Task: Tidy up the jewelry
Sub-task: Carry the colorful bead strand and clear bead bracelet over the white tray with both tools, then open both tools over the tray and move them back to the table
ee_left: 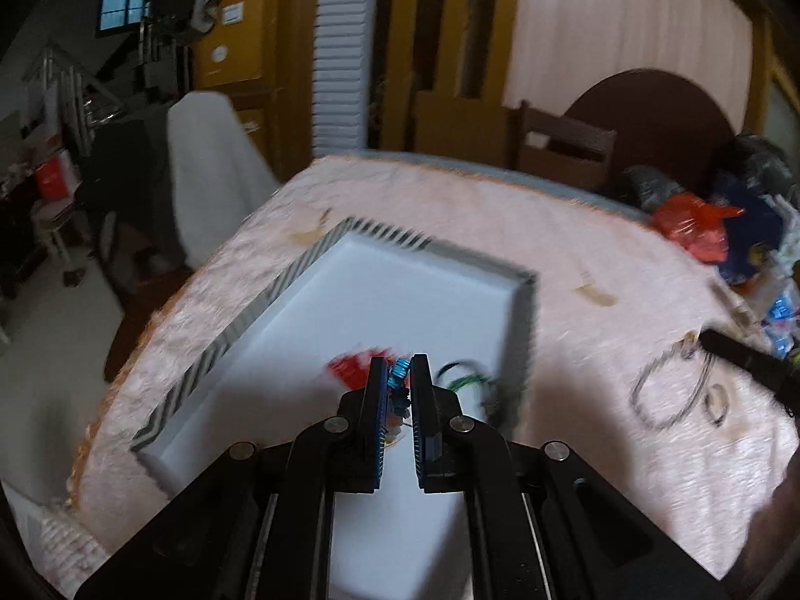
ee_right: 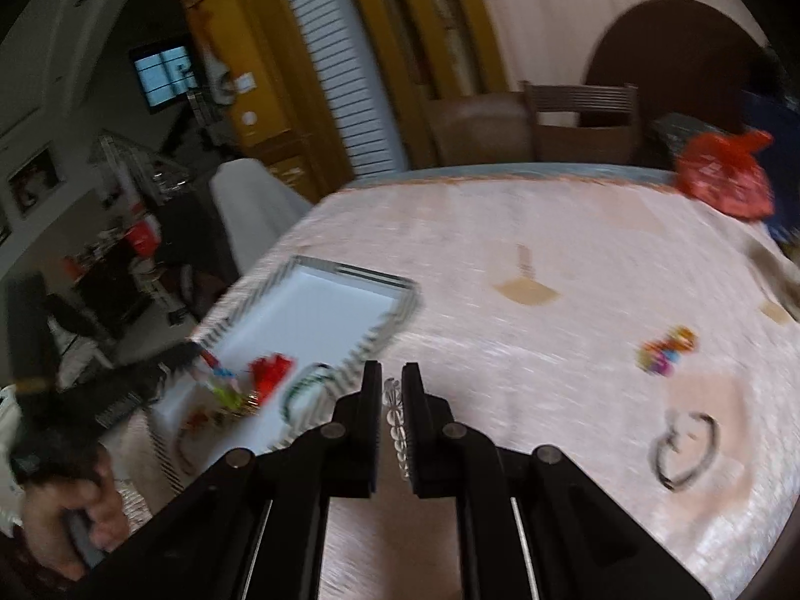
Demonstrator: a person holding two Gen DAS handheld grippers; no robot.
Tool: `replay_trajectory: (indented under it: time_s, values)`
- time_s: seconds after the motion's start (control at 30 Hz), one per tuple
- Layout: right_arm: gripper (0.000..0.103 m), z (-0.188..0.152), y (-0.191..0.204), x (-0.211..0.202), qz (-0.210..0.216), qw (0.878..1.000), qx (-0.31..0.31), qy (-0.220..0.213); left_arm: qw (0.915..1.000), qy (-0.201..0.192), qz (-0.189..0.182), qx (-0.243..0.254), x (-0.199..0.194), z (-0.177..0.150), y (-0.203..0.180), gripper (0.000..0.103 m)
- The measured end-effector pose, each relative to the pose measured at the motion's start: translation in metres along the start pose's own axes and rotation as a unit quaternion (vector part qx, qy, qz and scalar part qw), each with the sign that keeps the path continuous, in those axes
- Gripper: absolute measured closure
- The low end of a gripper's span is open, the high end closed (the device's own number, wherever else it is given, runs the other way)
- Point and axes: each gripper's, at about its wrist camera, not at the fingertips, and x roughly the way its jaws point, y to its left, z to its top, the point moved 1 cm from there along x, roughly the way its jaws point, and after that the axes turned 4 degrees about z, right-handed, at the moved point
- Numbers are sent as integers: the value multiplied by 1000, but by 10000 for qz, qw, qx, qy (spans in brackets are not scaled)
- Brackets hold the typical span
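Roughly midway, by my reading. White tray point(ee_left: 350, 290) already holds a red piece point(ee_left: 350, 367) and a green bangle point(ee_left: 467, 375), lower centre of the left view. Left gripper point(ee_left: 398, 375), jaws pinching a blue beaded piece point(ee_left: 400, 370), hangs over the tray. Right gripper point(ee_right: 391, 385), jaws pinching a silver chain point(ee_right: 397, 425), is over the tabletop point(ee_right: 550, 250) beside the tray. Left out: a dark bangle point(ee_right: 685, 450) lower right and a multicoloured piece point(ee_right: 665, 350). Red bag point(ee_right: 720, 180) sits far upper right, clear of the path. Frames are blurred.

Left gripper point(ee_left: 398, 375) clamping blue beaded piece point(ee_left: 399, 371), over white tray point(ee_left: 300, 270)
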Motion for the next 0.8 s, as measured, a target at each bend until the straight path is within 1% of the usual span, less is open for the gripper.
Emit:
replay_trajectory:
  time_s: [0.07,0.2,0.37,0.43,0.57,0.67,0.77,0.8]
  values:
    - [95,7,16,12,130,9998,-162,49,9999,142,69,-65,8,-10,10,70]
    - [95,22,50,40,493,9979,-386,172,9993,245,211,-190,15,-24,24,70]
    - [95,29,73,71,753,9951,-509,385,9986,313,331,-286,14,-34,39,70]
    - [95,25,76,88,912,9933,-414,570,9983,328,369,-295,14,-36,41,70]
    - [95,7,76,120,900,9903,-254,1032,9979,365,441,-287,15,-39,44,69]
    - [95,-8,70,134,848,9878,-233,1289,9973,399,533,-311,16,-40,46,69]
    - [95,-16,66,135,817,9884,-192,1268,9968,406,582,-362,15,-41,49,69]
    - [95,-16,65,133,823,9891,-175,1212,9965,445,601,-371,16,-41,49,66]
